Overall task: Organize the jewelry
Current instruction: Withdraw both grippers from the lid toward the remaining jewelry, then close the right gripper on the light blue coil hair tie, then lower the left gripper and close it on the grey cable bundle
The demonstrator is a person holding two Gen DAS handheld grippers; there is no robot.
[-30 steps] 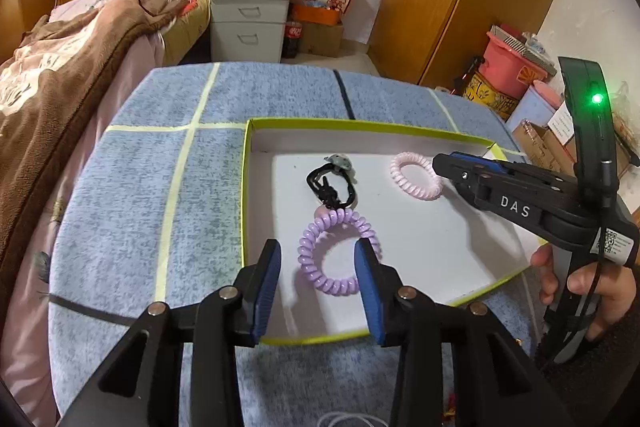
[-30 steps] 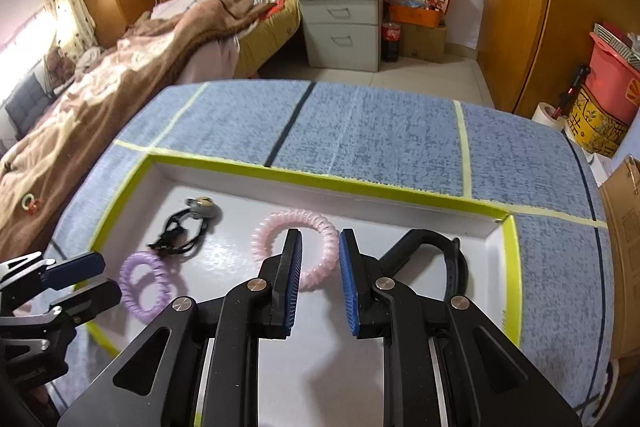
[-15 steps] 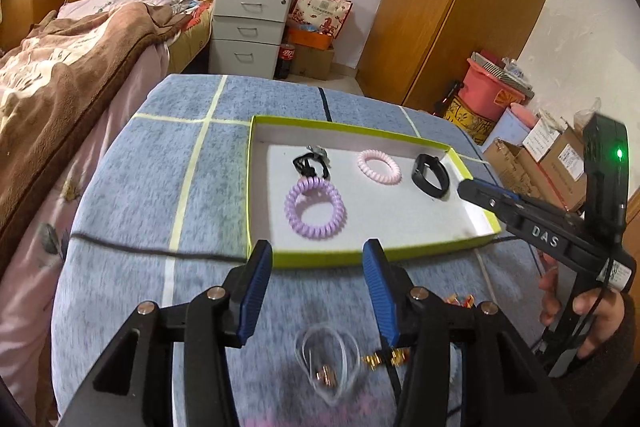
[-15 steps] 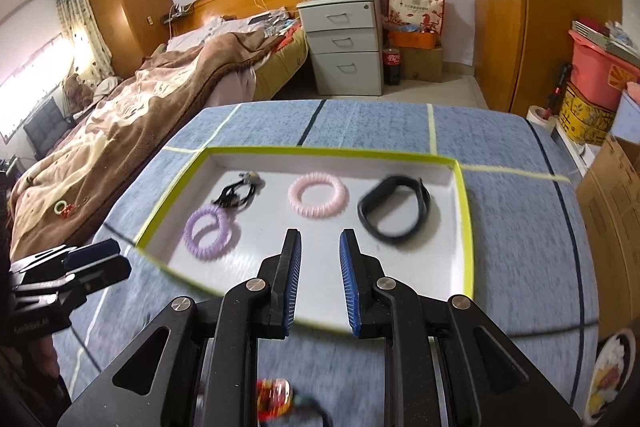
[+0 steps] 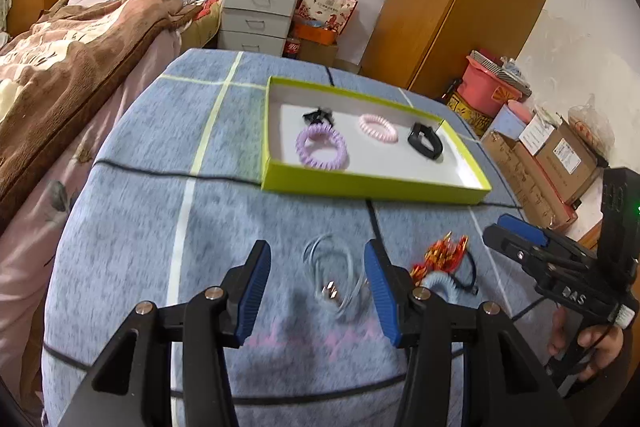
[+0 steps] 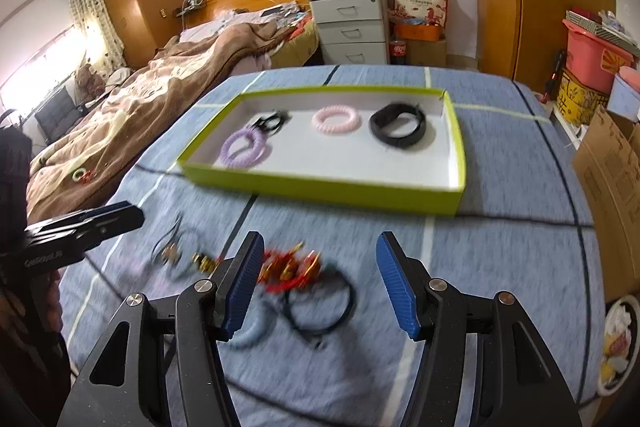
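A tray (image 6: 320, 189) sits on the counter (image 6: 500, 247), toward its far side. In it lie 4 pieces: a coil band (image 6: 244, 148) at near left, a clip (image 6: 272, 121) just behind it, a second coil band (image 6: 335, 120) in the middle, and a wristband (image 6: 397, 125) at right. Before the tray, loose on the counter, lie a clear loop (image 5: 334, 275) at left and a beaded tangle (image 6: 292, 265) with a cord ring (image 6: 320, 307) to its right. A bed (image 6: 160, 99) stands left of the counter, with drawers (image 6: 352, 27) behind.
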